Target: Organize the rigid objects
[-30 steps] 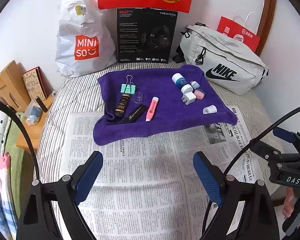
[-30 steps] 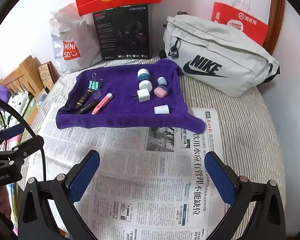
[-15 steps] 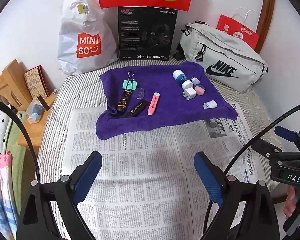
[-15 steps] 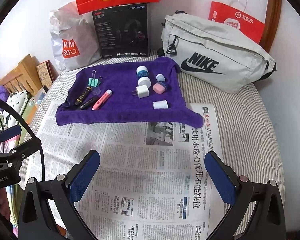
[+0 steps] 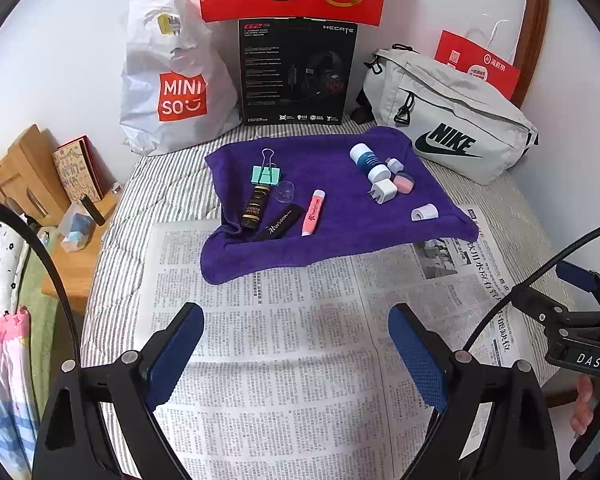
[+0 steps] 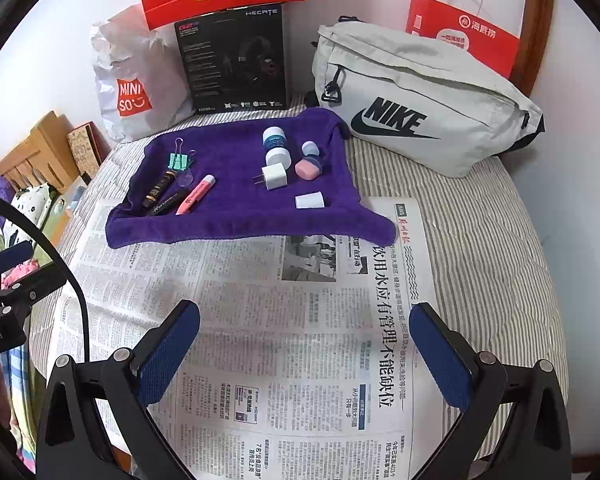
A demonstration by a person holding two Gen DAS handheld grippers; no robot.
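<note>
**Both grippers spread above newspaper; small items grouped on purple towel**

A purple towel [image 5: 340, 216] [image 6: 236, 216] is spread on a striped bed [image 5: 164, 184], its near edge overlapping a newspaper [image 5: 284, 340] [image 6: 292, 320]. All task items are found on the towel.

Left part of the towel: a mint binder clip [image 5: 266, 174] [image 6: 180, 160] is noted toward the far side. Just nearer, a dark tube with gold band [image 5: 254, 210] [image 6: 158, 188] is laid lengthwise, with a clear round cap [image 5: 286, 192] beside it. A black pen-like item with script lettering [image 5: 280, 224] and a pink highlighter [image 5: 313, 212] [image 6: 196, 194] are laid side by side near the towel's near-left area.

Right part of the towel: a blue-and-white bottle [image 5: 366, 160] [image 6: 275, 144] lies on its side, touching or nearly touching a white plug adapter [image 5: 382, 192] [image 6: 274, 176]. A pink round case [image 5: 403, 184] [image 6: 308, 168] sits just beside the adapter, a small white cap [image 5: 395, 165] behind it. A white tape roll [image 5: 425, 212] [image 6: 310, 201] is set apart, toward the towel's near-right corner.

Behind the towel, against the wall: a Miniso bag [image 5: 176, 84], a black headset box [image 5: 296, 72], a grey Nike pouch [image 5: 452, 136] [image 6: 416, 108].

The left gripper [image 5: 296, 344] is held with jaws wide apart, nothing between them, over the newspaper near the towel's near edge. The right gripper [image 6: 306, 348] is likewise spread and empty.
</note>
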